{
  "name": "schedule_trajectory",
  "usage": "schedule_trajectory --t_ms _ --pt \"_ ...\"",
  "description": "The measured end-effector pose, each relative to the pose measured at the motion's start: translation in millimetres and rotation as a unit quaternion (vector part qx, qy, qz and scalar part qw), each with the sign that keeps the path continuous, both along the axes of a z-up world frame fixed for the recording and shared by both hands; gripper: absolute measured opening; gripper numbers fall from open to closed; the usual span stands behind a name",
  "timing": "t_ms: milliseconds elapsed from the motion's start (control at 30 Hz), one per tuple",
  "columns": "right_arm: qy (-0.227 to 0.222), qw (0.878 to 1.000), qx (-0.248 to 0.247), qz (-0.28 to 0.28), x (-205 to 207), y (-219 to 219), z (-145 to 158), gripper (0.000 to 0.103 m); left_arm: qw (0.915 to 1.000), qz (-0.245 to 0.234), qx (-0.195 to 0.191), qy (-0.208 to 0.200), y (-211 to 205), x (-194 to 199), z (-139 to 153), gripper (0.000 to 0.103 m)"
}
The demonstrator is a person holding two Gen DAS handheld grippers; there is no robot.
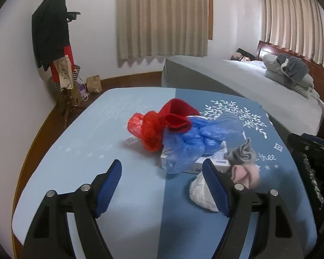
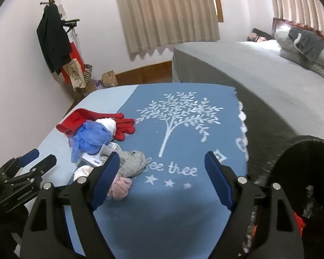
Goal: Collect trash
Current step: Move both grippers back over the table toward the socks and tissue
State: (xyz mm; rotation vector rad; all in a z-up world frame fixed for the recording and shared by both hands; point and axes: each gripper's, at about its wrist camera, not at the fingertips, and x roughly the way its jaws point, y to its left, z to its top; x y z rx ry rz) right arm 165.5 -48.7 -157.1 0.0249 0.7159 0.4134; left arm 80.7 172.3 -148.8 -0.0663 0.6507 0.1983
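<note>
A pile lies on the blue cloth-covered table point(image 1: 75, 151): a red plastic bag point(image 1: 144, 129), a red glove point(image 1: 177, 116), a blue plastic bag point(image 1: 194, 142) draped over a white box point(image 1: 218, 159), a grey sock point(image 1: 242, 153), a pink sock point(image 1: 246, 173) and crumpled white tissue point(image 1: 202, 192). My left gripper point(image 1: 162, 185) is open and empty, just short of the pile, its right finger beside the tissue. My right gripper point(image 2: 162, 177) is open and empty over the tree print; the pile, with the blue bag point(image 2: 90, 138) and grey sock point(image 2: 131, 164), lies by its left finger.
A black trash bin point(image 2: 302, 172) stands at the table's right edge, also showing in the left wrist view point(image 1: 313, 168). A grey bed point(image 2: 259, 75) with pillows lies behind. A coat rack point(image 1: 51, 43) with clothes and bags stands in the left corner.
</note>
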Motion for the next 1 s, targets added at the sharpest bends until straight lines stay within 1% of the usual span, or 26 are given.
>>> schedule_trajectory --t_ms 133,300,500,767,800,867,900,933,967,1000 --pt "0.015 1.0 -0.008 0.008 12 17 -16 0.074 1.0 0.004 0.001 0.003 3 2 -3 0.075" --pt "0.034 0.999 -0.019 0.023 22 33 -33 0.072 0.9999 0.01 -0.001 0.004 8 7 -6 0.075" --pt "0.046 0.998 -0.018 0.036 27 44 -40 0.07 0.9998 0.019 0.001 0.004 12 14 -10 0.075" --pt "0.061 0.996 -0.01 0.058 31 57 -48 0.068 0.9994 0.034 -0.003 0.005 28 24 -12 0.075" --pt "0.064 0.996 -0.006 0.058 33 58 -49 0.066 0.9994 0.034 -0.002 0.005 28 24 -12 0.075" --pt "0.072 0.995 0.006 0.066 35 60 -50 0.058 0.9994 0.033 -0.002 0.007 29 25 -12 0.075" --pt "0.074 0.994 0.011 0.076 35 62 -50 0.047 0.9994 0.033 -0.002 0.007 29 24 -12 0.075" --pt "0.074 0.993 0.014 0.086 34 64 -49 0.038 0.9994 0.033 -0.003 0.007 29 24 -12 0.075" --pt "0.07 0.993 0.01 0.092 33 66 -48 0.038 0.9994 0.033 -0.004 0.007 28 23 -12 0.075" --pt "0.068 0.993 0.006 0.094 32 67 -47 0.034 0.9994 0.033 -0.004 0.007 28 23 -12 0.075"
